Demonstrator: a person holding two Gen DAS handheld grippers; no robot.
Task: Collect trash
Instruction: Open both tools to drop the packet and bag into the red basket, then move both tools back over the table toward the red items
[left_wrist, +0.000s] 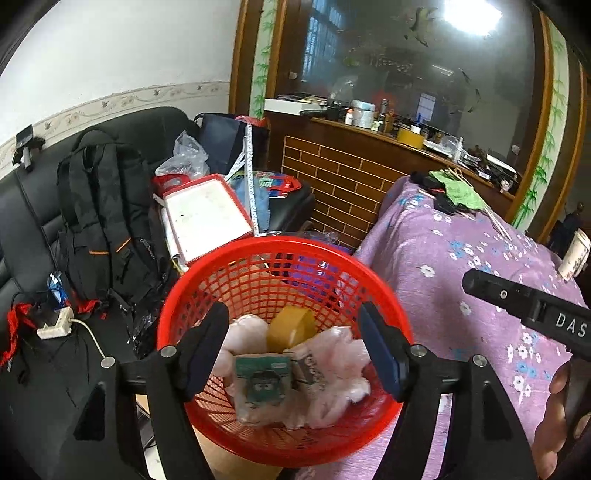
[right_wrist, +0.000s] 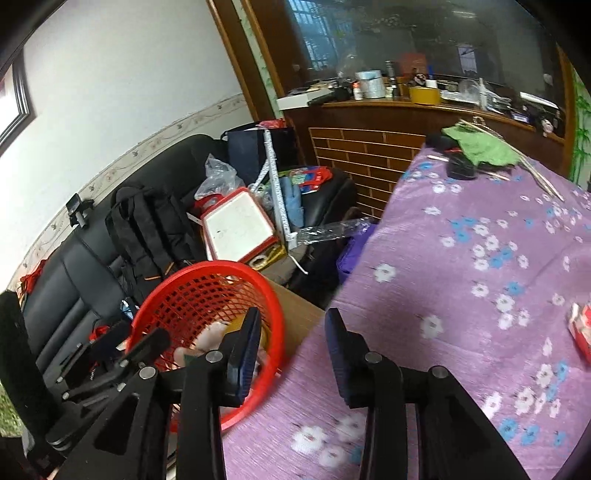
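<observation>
1. Two pairs of tongs are in play, and both stand with jaws apart and nothing between them. The left tongs (left_wrist: 295, 347) hang right over the basket (left_wrist: 391, 295), in the left wrist view. The right tongs (right_wrist: 291, 354) hover at the near edge of the bench (right_wrist: 461, 295), with the basket at about 9 o'clock from them.

2. The red mesh basket sits just beside the bench, on what looks like a lower brown surface. Several pieces already lie in it: pale crumpled bags (left_wrist: 332, 387), a green packet (left_wrist: 264, 380) with a cartoon face, a small printed wrapper (left_wrist: 308, 367) and a yellow tape roll (left_wrist: 291, 325). I judge that a good share of the collecting is done.

3. On the bench, some things are left. A red-and-white packet (right_wrist: 581, 332) lies at 3 o'clock in the right wrist view, well apart from the tongs. A paper cup (left_wrist: 574, 258) stands at the right edge of the left wrist view.

4. Farther off, at about 1 o'clock on the far end of the bench, a green cloth or wrapper (right_wrist: 480, 147), thin sticks (right_wrist: 543, 177) and dark bits (right_wrist: 460, 168) lie in a heap. Whether all of these count as trash I cannot tell.

5. Beyond the basket, a sofa (right_wrist: 81, 266) carries a backpack (left_wrist: 99, 214) and other clutter that seems outside the job.

6. The likely next step is a reach for the red-and-white packet, the nearest piece left.
</observation>
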